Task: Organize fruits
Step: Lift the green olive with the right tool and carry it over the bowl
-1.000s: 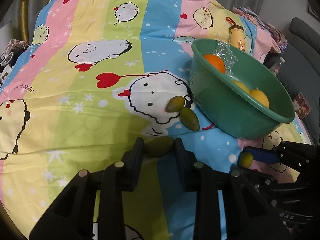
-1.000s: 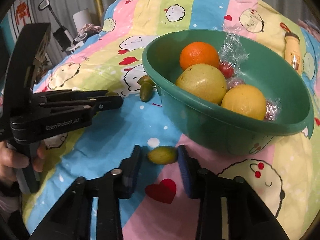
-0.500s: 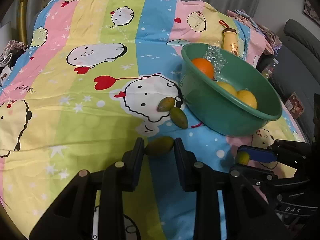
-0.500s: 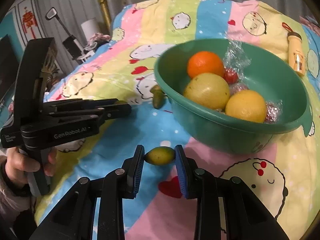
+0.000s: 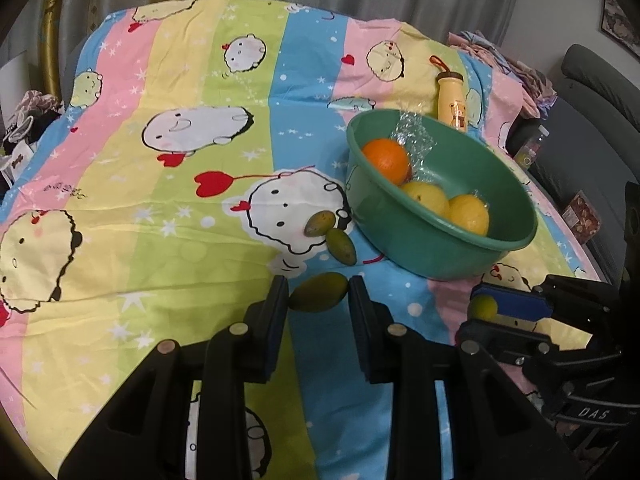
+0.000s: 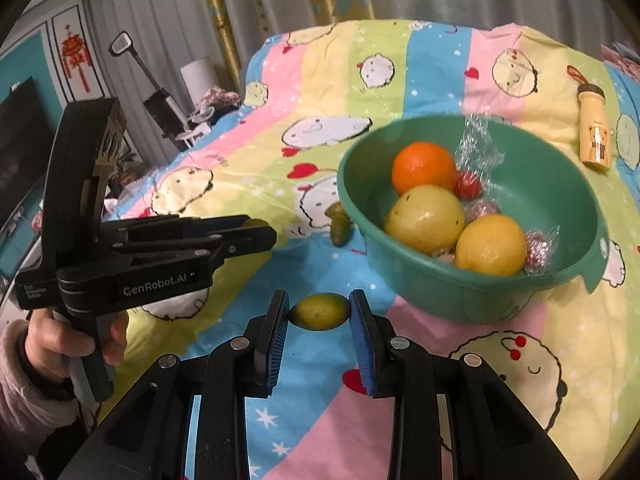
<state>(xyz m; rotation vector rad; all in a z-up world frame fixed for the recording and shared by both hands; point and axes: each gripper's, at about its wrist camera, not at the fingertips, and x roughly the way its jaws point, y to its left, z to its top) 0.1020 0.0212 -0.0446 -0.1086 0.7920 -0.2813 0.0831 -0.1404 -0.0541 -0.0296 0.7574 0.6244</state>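
Both grippers hang above a striped cartoon bedsheet, each shut on a small green mango. My left gripper [image 5: 319,298] pinches one mango [image 5: 318,298] end to end; from the right wrist view it shows as the black tool [image 6: 256,232] at the left. The right gripper [image 6: 319,312] grips a yellow-green mango [image 6: 319,312], also seen at the right edge as the right gripper [image 5: 486,309] from the left wrist view. A green bowl [image 6: 560,184] [image 5: 516,200] holds an orange [image 6: 423,168], two yellow fruits and wrapped small items. Two more mangoes [image 5: 340,246] lie beside the bowl.
A yellow bottle with a bear print [image 6: 595,136] lies on the sheet behind the bowl. Clutter and a floor cleaner [image 6: 160,100] stand beyond the bed's left edge. A grey sofa [image 5: 592,92] is at the right. A hand [image 6: 52,340] grips the left tool.
Both grippers have risen with their mangoes, off the sheet, and pulled back slightly; the bowl and bed look smaller and farther. The grips are unchanged.
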